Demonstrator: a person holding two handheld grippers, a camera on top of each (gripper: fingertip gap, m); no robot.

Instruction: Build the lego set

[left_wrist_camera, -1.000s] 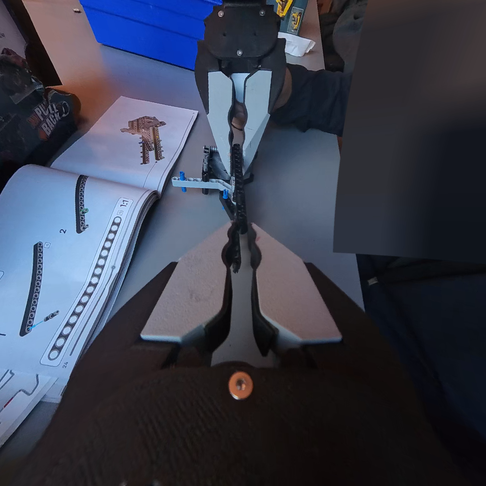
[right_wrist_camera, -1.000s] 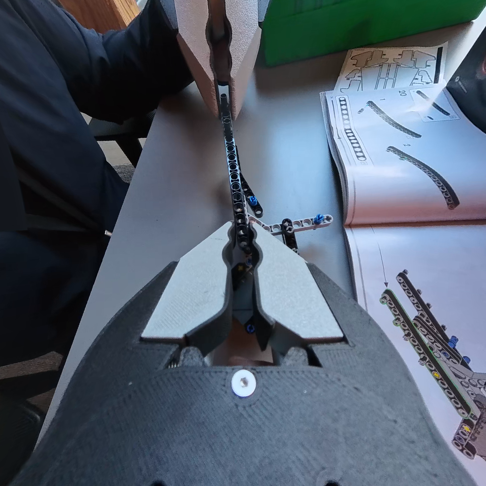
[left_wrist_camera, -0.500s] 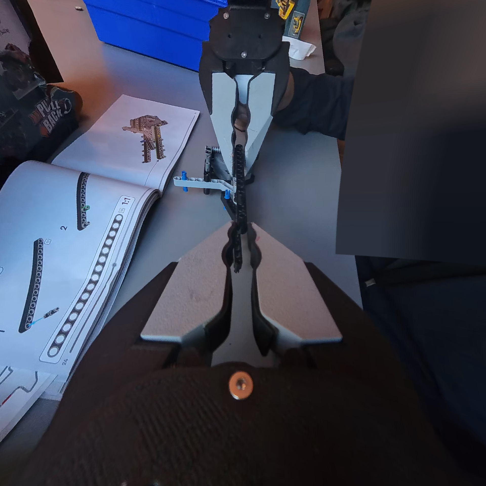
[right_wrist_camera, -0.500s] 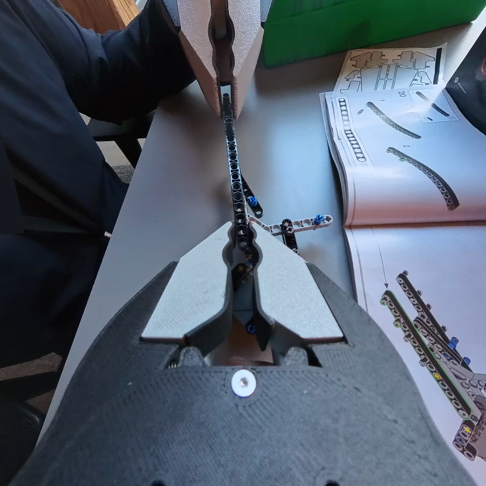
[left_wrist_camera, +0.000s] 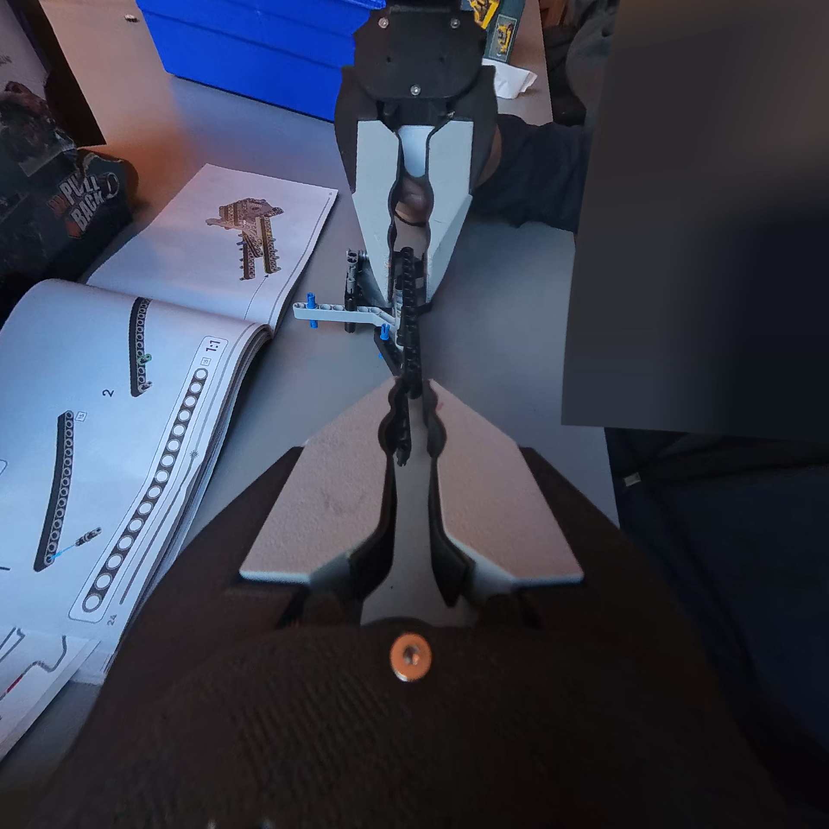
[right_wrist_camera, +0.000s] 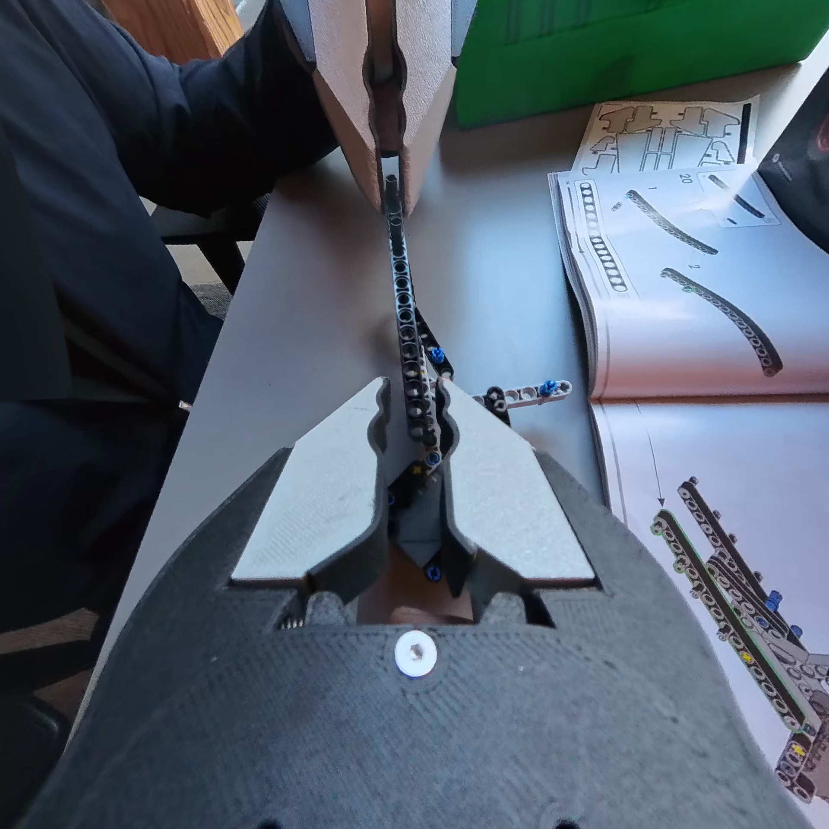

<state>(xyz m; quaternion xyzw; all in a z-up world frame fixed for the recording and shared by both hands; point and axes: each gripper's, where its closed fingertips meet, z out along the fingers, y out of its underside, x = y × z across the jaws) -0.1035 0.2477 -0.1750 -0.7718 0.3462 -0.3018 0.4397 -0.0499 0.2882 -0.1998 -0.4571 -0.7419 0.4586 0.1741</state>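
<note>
Between the two claws, held up over the grey table, is the lego build: a long black beam full of holes, with a light grey beam sticking out to one side and small blue pins in it. One end of the long black beam sits in the left gripper, and its two fingers are close together on that end, so it looks pinched there. The other end reaches into the right gripper, but those fingers stand apart with a gap on one side of the beam, so I think this claw is not squeezing it now. Only a few pieces are joined so far. The open instruction book lies flat beside the build and shows a much bigger model with more long beams side by side, so I think most of the building is left to do. Farther off are a blue box and a green box. A person's dark sleeve is at the table's edge.
</note>
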